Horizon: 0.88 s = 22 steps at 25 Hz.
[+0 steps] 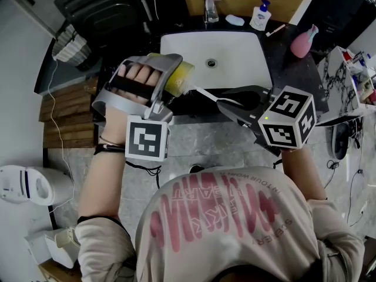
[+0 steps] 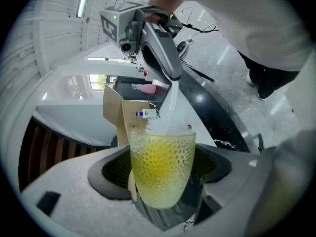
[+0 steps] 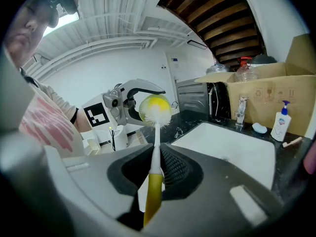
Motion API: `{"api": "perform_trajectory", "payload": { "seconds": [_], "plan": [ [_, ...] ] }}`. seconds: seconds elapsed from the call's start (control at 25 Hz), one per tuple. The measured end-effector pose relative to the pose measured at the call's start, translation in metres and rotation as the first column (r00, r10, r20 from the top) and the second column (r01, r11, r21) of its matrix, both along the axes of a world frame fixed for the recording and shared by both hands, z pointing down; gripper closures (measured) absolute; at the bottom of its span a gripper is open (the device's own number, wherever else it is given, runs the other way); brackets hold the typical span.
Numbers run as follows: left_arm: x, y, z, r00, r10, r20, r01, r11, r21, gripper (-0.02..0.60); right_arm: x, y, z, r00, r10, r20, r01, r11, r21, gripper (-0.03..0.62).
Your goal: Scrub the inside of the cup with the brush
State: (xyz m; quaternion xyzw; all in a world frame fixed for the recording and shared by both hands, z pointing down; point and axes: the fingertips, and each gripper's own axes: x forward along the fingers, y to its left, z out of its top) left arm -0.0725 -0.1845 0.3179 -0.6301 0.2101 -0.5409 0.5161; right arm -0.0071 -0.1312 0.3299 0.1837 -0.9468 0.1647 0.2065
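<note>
My left jaws (image 1: 169, 80) are clamped on the sides of the cup (image 2: 162, 168), a yellow-green dimpled tumbler. I hold it tipped on its side above the front rim of the sink (image 1: 249, 54), its mouth turned toward my other hand. My right jaws (image 3: 157, 168) are pressed tight on the brush (image 3: 153, 149), gripping it where the yellow handle meets the white neck, with the bristle head pointing away from me.

As I judge it, the scrubbing is only at its start. The bristles sit at the cup's mouth, right at the rim. The left gripper view shows them level with the lip, not deep inside. The walls and the bottom look unreached, so nearly all the work is left: push the head in, work it round, then draw it out.

In the cup I make out nothing but the bristle tips at the top. The yellow glow seems to be the cup's own colour, and I cannot tell whether there is any water or foam. The sink basin is white and dry-looking, holding only its drain. A pump bottle (image 1: 260, 15) stands behind it on the dark counter (image 1: 294, 75).
</note>
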Motion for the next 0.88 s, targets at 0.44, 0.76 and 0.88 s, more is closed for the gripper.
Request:
{"api": "perform_trajectory", "payload": {
  "seconds": [0.44, 0.76, 0.88],
  "plan": [
    [-0.038, -0.01, -0.005, 0.997, -0.066, -0.045, 0.068, 0.997, 0.026, 0.21, -0.006, 0.006, 0.002, 1.0, -0.028, -0.015, 0.027, 1.0, -0.011, 0.544],
    [-0.055, -0.013, -0.01, 0.992, -0.114, -0.051, 0.117, 0.992, 0.045, 0.21, -0.004, 0.007, 0.003, 0.999, -0.035, -0.011, 0.034, 0.999, -0.022, 0.545],
    [-0.06, -0.015, -0.013, 0.99, -0.126, -0.064, 0.129, 0.99, 0.055, 0.21, -0.004, 0.008, 0.001, 0.999, -0.032, -0.008, 0.032, 0.999, -0.019, 0.545]
  ]
}}
